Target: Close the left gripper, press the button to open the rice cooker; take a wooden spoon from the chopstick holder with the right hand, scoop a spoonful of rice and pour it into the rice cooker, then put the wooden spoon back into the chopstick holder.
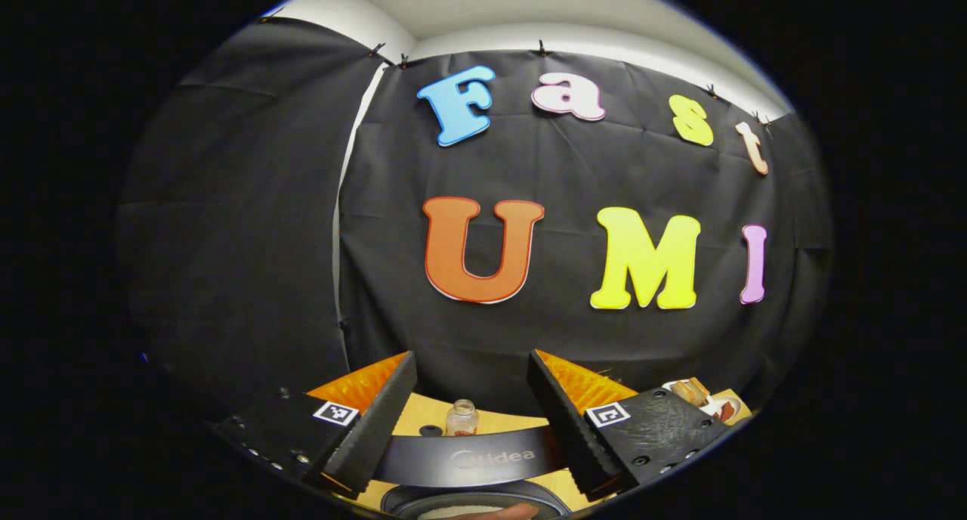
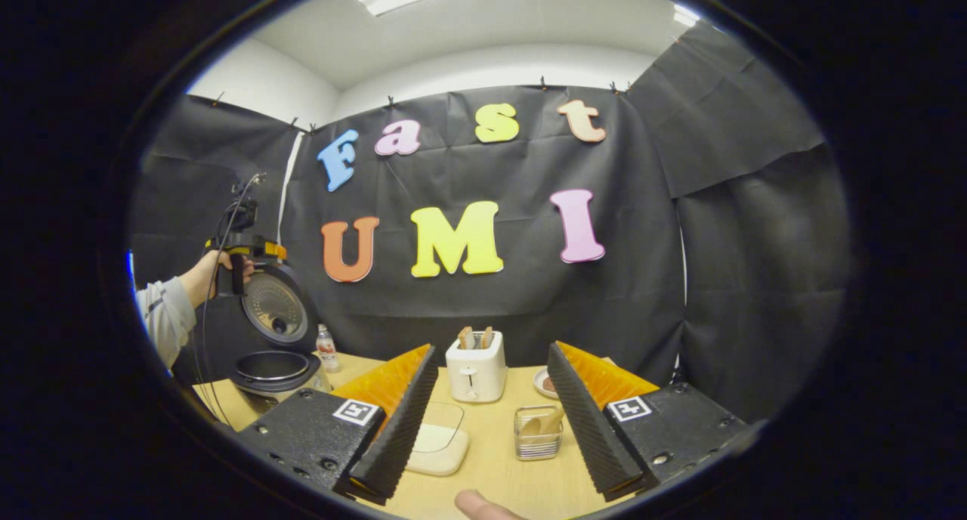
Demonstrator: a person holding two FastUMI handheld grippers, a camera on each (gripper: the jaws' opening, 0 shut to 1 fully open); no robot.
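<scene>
item: right gripper [image 2: 483, 422], fingers spread apart, nothing between them, held above the near edge of the counter [image 2: 491, 475]. item: holder [image 2: 538, 433], a wire basket straight ahead between the fingers, a little toward the right one, with the wooden spoon [image 2: 550, 422] leaning in it, handle slanting up and to the right; long axis roughly upright, tilted. judgement: this was the nearer hand by far, and the coming move called for a short reach forward and down to close on the handle. nearby: a shallow lidded dish [image 2: 438, 438] just left of the holder, partly behind the left finger, possibly the rice, contents too unclear to tell; a toaster [image 2: 474, 365] behind; a plate [image 2: 545, 382] at the back right. nothing stood in the direct path, though the basket's rim sat close to the handle. item: cooker [image 2: 272, 369], far left on the counter, lid raised, pot exposed; a bottle [image 2: 326, 348] beside it. item: left gripper [image 1: 468, 422], fingers parted and bare, above the cooker's lid [image 1: 468, 456], held by a hand [image 2: 219, 267] in a pale sleeve. judgement: opening done, spoon not yet taken.
</scene>
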